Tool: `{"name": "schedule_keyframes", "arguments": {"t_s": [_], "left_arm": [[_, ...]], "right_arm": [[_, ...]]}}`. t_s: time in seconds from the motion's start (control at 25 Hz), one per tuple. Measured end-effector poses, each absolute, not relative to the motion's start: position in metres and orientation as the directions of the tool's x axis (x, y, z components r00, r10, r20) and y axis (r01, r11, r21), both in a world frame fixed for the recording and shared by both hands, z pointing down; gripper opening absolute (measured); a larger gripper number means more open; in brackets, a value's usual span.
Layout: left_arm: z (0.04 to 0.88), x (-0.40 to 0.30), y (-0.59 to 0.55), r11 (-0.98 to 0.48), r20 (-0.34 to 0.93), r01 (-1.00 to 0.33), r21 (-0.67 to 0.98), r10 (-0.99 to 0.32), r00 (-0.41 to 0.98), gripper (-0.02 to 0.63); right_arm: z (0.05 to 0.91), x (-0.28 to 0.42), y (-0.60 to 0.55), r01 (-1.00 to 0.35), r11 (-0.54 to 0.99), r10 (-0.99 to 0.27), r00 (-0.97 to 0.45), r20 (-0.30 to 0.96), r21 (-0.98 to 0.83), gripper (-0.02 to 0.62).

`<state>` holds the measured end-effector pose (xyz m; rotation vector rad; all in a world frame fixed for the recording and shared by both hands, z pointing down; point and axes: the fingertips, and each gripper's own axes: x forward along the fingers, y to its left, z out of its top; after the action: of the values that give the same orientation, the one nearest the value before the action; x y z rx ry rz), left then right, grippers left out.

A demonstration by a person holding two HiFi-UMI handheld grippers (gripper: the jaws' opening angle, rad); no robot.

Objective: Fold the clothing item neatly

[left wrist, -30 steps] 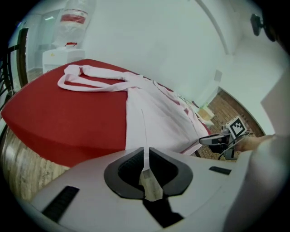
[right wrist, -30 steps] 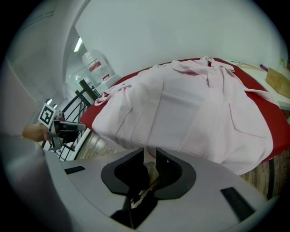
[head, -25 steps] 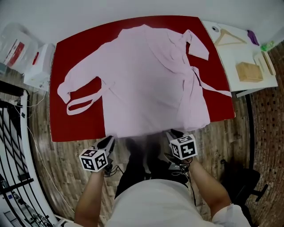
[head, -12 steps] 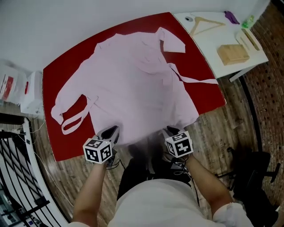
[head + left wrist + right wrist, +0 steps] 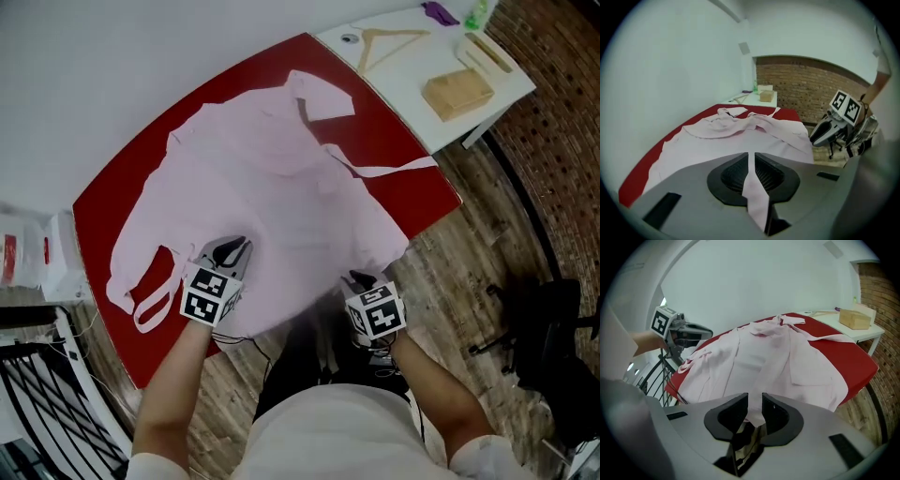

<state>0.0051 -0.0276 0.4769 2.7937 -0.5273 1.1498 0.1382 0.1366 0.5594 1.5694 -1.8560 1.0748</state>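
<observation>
Now L gripper (image 5: 233,247) on robe (image 5: 272,187).

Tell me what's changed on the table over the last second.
The left claw, shut on the near hem of the pink robe, swung from the edge of the red table in over the cloth, carrying that hem along. The right claw kept its grip at the near edge. The rest stayed spread.

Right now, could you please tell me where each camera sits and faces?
Head view: on the head, steeply down at the pale pink fabric robe on the red table; forearms, left gripper, right gripper show.
Left gripper view: on its gripper, across the robe toward the brick wall; right gripper shows.
Right gripper view: likewise, toward the white wall; left gripper shows.
Shared: all see the tan box.
</observation>
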Motion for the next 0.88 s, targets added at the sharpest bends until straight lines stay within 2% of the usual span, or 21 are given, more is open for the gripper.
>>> {"name": "schedule_keyframes", "arguments": {"t_s": [0.36, 0.64, 0.88], "left_arm": [[0.486, 0.043, -0.088, -0.969, 0.731, -0.049, -0.244, -0.216, 0.647, 0.082], [0.508, 0.079, -0.127, -0.951, 0.743, 0.095, -0.296, -0.166, 0.648, 0.128], [0.533, 0.116, -0.143, -0.927, 0.757, 0.192, -0.323, -0.131, 0.64, 0.135]], "right_arm": [[0.56, 0.133, 0.124, -0.983, -0.078, -0.602, -0.088, 0.794, -0.168, 0.112], [0.566, 0.127, 0.122, -0.991, -0.115, -0.557, 0.012, 0.83, -0.063, 0.121], [0.575, 0.129, 0.127, -0.989, -0.14, -0.493, 0.105, 0.864, 0.041, 0.12]]}}
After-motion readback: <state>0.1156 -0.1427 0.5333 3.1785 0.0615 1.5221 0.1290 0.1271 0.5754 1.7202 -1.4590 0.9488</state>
